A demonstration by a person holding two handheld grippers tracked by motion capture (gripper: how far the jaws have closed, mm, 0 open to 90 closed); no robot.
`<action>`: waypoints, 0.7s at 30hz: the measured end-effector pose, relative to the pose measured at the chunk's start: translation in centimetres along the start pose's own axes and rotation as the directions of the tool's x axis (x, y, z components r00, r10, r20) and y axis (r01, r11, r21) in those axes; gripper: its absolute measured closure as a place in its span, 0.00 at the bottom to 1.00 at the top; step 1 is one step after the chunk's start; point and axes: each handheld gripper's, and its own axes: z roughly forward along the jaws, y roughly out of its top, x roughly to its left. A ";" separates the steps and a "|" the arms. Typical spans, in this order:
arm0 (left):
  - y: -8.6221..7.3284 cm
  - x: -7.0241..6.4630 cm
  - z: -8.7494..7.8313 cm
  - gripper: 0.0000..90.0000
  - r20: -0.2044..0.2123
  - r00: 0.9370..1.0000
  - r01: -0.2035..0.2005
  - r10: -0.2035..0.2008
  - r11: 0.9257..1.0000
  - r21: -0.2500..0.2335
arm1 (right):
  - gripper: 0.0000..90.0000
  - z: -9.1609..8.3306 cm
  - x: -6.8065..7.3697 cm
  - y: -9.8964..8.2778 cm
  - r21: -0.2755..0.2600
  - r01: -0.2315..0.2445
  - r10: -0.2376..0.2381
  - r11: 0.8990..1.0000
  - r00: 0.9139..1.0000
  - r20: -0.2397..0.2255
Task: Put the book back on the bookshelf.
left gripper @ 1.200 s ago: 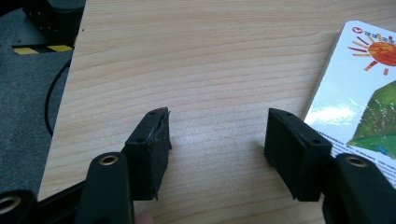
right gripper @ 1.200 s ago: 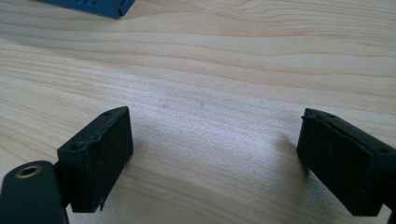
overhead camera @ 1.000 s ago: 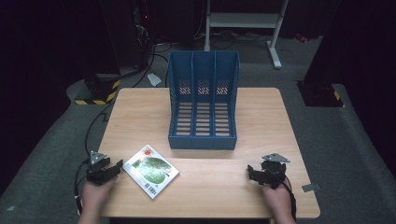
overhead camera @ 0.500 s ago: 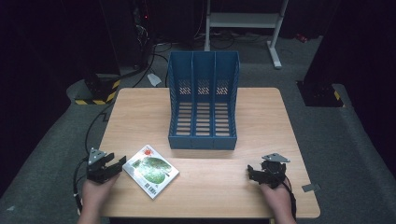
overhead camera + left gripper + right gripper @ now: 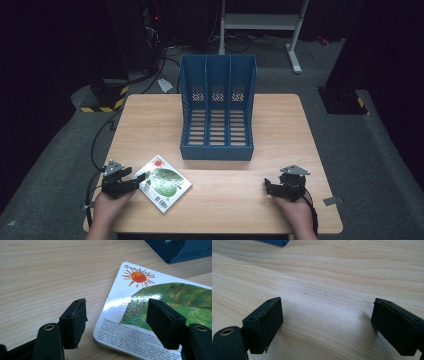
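A thin picture book with a green leaf and an orange sun on its cover lies flat near the front left of the wooden table. My left gripper sits at the book's left corner. In the left gripper view the book has its near edge between the spread jaws of the left gripper; the jaws have just been opening and the pads do not press on it. My right gripper rests at the front right, and the right gripper stands open over bare wood.
A blue three-slot file rack stands at the table's middle back; its corner lies beyond the book. Off the table are cables, a striped black box at left and a white stand behind.
My left gripper has edged right, up to the book's corner, and its jaws have spread wider. The right gripper and the book have not moved.
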 end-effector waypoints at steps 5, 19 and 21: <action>-0.1 -0.2 0.3 0.35 0.028 1.000 0.006 -0.006 1.000 0.009 | 0.16 -0.2 0.1 0.0 0.001 -0.010 0.010 1.000 1.000 -0.006; -0.4 -0.4 0.6 0.36 0.021 1.000 -0.009 0.008 1.000 0.026 | 0.19 -1.1 3.1 0.5 -0.089 0.017 -0.023 0.996 0.997 -0.072; -0.4 -0.5 0.5 0.36 0.019 1.000 -0.014 0.014 0.999 0.031 | 0.24 -1.2 3.5 0.5 -0.093 0.025 -0.034 0.995 0.995 -0.091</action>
